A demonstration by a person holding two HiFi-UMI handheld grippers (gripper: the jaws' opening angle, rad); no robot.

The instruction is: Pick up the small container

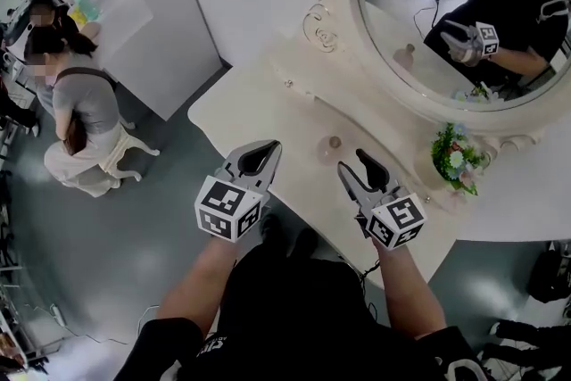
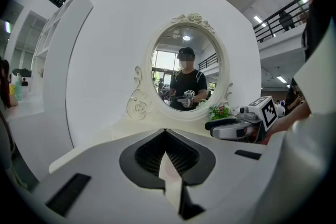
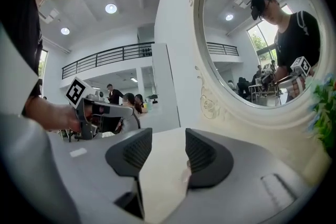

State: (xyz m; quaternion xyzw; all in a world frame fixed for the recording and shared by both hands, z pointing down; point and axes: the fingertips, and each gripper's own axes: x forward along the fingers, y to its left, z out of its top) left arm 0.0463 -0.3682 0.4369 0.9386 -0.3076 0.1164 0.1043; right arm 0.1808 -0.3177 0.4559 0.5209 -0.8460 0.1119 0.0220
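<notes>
The small container (image 1: pixel 334 144), a pale pinkish jar, stands on the cream dressing table (image 1: pixel 259 107) near the mirror's base. My right gripper (image 1: pixel 353 161) hovers just in front of it, open, with bare tabletop between its jaws (image 3: pixel 168 136). A pinkish bit at the inner edge of one jaw may be the container (image 3: pixel 187 169). My left gripper (image 1: pixel 266 147) hangs over the table's front edge to the left, shut, its tips meeting (image 2: pixel 166 131) with nothing held. Each gripper shows in the other's view: the right gripper (image 2: pixel 231 126) and the left gripper (image 3: pixel 105 113).
A large oval mirror (image 1: pixel 446 13) in an ornate frame rises behind the table. A small bunch of flowers (image 1: pixel 457 158) stands to the right of the container. A person sits on a stool (image 1: pixel 85 116) on the floor at the left, beside a white cabinet (image 1: pixel 152 22).
</notes>
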